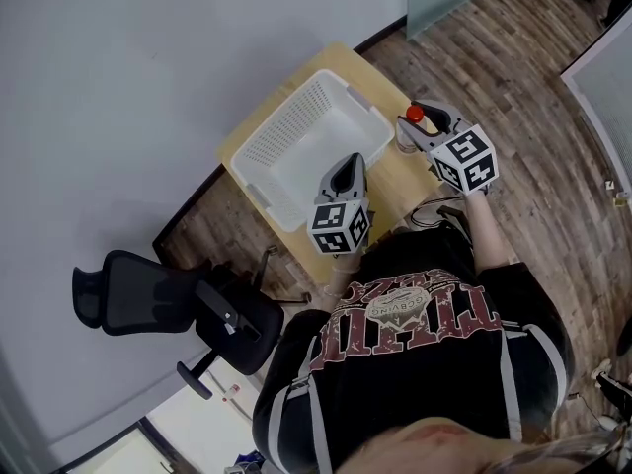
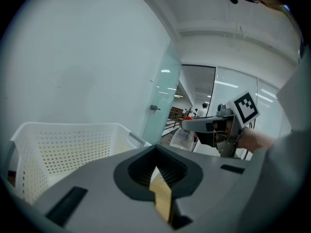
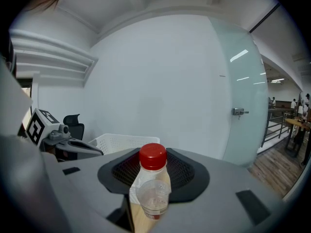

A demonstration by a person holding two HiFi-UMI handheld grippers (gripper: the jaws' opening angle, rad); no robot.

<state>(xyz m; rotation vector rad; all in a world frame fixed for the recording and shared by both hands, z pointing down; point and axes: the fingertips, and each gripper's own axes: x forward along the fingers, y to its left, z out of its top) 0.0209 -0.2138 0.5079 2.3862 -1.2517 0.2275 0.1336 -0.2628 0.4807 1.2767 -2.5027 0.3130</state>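
- My right hand-held gripper (image 1: 417,131) has its jaws closed against the sides of the bottle (image 3: 151,181), as far as I can judge from the right gripper view. It grips high up, just below the red cap (image 3: 153,157).
- The bottle is at the worktop's (image 1: 390,181) right edge, just beside the white basket (image 1: 259,146).
- My left hand-held gripper (image 1: 348,171) hangs over the basket's near rim. Its jaws are almost together with only a thin slit between them, and they hold nothing.
- With the grip this high, the smooth body could swing or slip out if I move fast.
- The bottle sits close to the edge, so a nudge outward could send it to the floor.
- A push the other way could knock it against the basket wall.
- The bottle stands upright: its long axis runs straight up from the worktop, with the cap pointing up.
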